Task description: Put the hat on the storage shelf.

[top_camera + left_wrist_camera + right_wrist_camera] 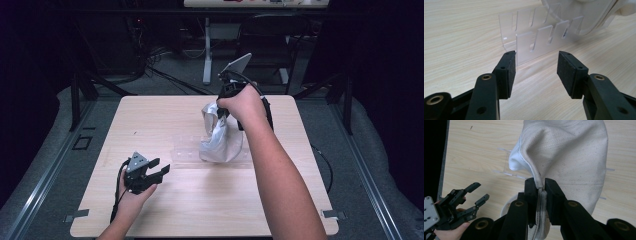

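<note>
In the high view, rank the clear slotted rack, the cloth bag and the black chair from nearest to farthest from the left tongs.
1. Clear slotted rack, just right of and beyond the left tongs, on the table.
2. Cloth bag, farther right at the rack's far end, pinched by the right tongs.
3. Black chair, beyond the table on the floor.

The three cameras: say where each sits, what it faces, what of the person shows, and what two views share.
High view: above the person's side, looking forward and down on the wooden table; both forearms, left gripper, right gripper.
Left gripper view: rides the left gripper, jaws apart, facing the clear slotted rack.
Right gripper view: rides the right gripper, looking down, jaws pinching the cloth bag.
Shared: left gripper, high and right views.
</note>
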Available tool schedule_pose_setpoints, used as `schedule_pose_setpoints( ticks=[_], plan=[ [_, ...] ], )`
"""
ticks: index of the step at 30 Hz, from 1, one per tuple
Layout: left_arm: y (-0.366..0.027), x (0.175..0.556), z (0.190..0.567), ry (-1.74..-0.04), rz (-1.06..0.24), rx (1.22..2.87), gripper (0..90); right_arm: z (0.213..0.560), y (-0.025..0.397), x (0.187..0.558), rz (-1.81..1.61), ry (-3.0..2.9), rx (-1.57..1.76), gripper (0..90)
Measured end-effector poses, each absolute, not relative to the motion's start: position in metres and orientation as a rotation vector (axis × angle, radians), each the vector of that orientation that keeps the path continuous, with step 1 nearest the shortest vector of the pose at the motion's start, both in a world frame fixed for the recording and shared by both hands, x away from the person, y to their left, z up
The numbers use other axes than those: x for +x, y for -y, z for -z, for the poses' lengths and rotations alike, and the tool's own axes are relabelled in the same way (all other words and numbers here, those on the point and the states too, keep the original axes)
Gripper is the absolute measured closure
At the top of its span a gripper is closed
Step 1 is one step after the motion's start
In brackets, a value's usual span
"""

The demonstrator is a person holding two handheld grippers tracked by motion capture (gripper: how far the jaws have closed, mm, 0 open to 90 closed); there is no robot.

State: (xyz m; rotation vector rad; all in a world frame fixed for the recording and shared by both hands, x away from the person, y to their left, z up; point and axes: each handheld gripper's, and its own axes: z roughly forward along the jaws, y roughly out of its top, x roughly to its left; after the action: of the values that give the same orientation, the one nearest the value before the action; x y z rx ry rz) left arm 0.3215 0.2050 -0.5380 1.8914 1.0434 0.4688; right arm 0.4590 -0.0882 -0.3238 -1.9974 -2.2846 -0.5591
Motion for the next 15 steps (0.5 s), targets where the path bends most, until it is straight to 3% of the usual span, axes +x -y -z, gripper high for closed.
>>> schedule_pose_setpoints(
  ticks=[15],
  plan=[
    [-0.205,0.323,0.543,-1.05,-0.483,1.91,47.7,0.338,0.14,0.451,0.756,2.152,-1.926,80.1]
  ],
)
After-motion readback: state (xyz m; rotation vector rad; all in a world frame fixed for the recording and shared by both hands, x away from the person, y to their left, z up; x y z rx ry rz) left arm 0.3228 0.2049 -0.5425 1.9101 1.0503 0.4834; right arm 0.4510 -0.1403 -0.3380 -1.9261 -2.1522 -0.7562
